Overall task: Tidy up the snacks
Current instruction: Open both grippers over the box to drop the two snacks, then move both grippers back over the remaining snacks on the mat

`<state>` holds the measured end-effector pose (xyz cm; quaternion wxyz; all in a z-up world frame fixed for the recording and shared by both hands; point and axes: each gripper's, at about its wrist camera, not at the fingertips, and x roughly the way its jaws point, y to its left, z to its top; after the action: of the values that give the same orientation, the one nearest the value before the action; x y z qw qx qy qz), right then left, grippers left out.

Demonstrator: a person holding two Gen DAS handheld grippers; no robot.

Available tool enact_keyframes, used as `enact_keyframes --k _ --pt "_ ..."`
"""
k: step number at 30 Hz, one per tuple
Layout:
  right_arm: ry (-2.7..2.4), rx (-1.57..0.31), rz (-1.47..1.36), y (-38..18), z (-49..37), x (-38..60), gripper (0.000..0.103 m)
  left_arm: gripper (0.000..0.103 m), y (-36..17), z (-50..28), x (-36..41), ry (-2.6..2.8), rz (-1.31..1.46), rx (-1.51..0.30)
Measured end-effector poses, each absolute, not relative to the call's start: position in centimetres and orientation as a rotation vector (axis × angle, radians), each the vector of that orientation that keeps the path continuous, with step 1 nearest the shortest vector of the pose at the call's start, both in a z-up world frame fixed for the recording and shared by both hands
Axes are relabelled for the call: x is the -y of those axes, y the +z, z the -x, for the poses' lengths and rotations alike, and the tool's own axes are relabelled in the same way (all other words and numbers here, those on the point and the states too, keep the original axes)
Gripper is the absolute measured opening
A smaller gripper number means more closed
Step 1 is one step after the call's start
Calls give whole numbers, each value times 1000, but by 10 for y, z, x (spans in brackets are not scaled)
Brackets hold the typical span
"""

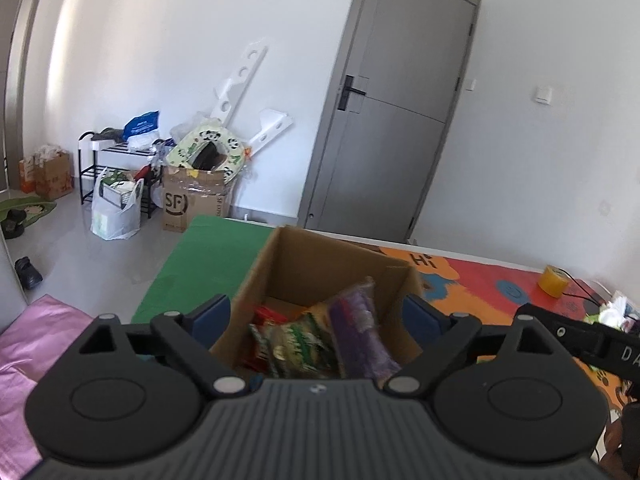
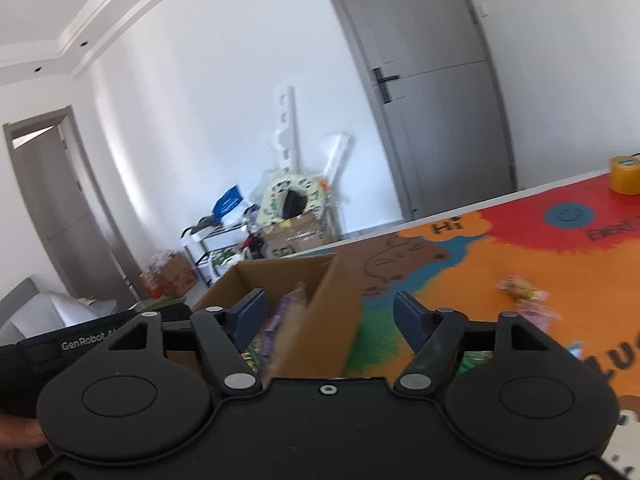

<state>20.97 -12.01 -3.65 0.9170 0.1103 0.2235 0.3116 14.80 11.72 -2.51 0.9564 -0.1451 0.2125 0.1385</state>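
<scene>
Both my left gripper and right gripper spread, empty; loose snack packet at right-centre looks light, crinkly — pinch mid-body.

snack packets in the box blur together (labels unreadable); loose snack smeared.

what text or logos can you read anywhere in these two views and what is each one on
"SF" on the taped floor carton by the wall.
"Hi" on the colourful table mat.
"GenRobot" then cut-off letters on the left gripper, seen in the right wrist view.
"DA" cut off on the right gripper, seen in the left wrist view.
Dark lettering beside the mat's blue smiley circle: cut off, unreadable.
Snack packets in the cardboard box: print too blurred.
</scene>
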Motion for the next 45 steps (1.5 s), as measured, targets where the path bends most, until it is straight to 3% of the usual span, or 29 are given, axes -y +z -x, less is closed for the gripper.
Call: enact_keyframes --k 3,13,23,40,45 --pt "621 -448 -235 -36 -206 136 76 97 -24 -148 -103 262 276 -436" --pt "564 -436 -241 -40 -194 177 91 99 -26 -151 -64 193 251 -481" --pt "512 -444 -260 -47 -188 211 98 101 -25 -150 -30 126 218 -492" --pt "449 -490 -294 -70 -190 262 100 101 -31 -162 19 22 213 -492" --pt "439 -511 -314 -80 -197 268 89 97 -40 -171 29 3 210 -487"
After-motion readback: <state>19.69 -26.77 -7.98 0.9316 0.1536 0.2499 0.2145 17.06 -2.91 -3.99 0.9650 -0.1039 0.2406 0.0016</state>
